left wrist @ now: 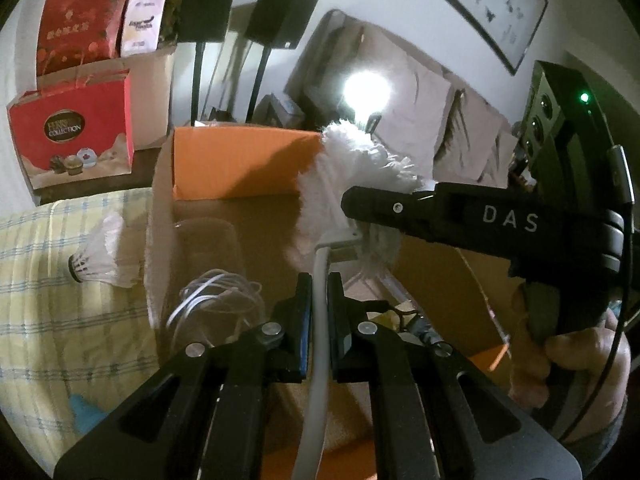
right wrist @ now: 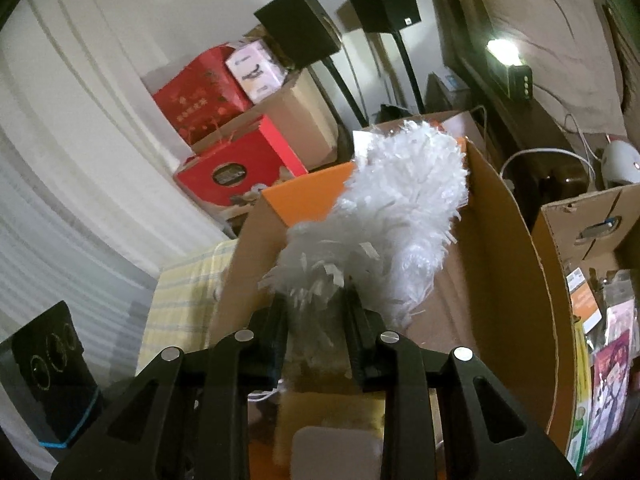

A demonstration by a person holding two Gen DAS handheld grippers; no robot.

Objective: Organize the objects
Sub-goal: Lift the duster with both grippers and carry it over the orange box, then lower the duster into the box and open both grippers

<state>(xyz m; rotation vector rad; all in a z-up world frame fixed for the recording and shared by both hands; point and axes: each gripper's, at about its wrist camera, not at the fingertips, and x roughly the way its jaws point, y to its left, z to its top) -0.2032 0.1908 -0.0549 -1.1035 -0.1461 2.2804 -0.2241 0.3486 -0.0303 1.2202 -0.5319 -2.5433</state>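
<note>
A duster with a grey handle [left wrist: 319, 320] and a white fluffy head [right wrist: 400, 200] hangs over an open cardboard box [right wrist: 512, 240] with an orange flap [left wrist: 240, 160]. My left gripper [left wrist: 319, 280] is shut on the handle just below its joint with the head. My right gripper [right wrist: 316, 304] is shut on the lower part of the fluffy head. In the left wrist view the right gripper [left wrist: 352, 204] reaches in from the right, held by a hand [left wrist: 576, 356]. A coil of white cable [left wrist: 216, 296] lies inside the box.
A shuttlecock [left wrist: 100, 256] lies on a yellow checked cloth [left wrist: 60, 320] left of the box. Red gift bags [left wrist: 76, 140] and two black speakers on stands [left wrist: 208, 4] are behind. A second cardboard box [right wrist: 580, 216] with packets is on the right, and a bright lamp [right wrist: 500, 46] is beyond it.
</note>
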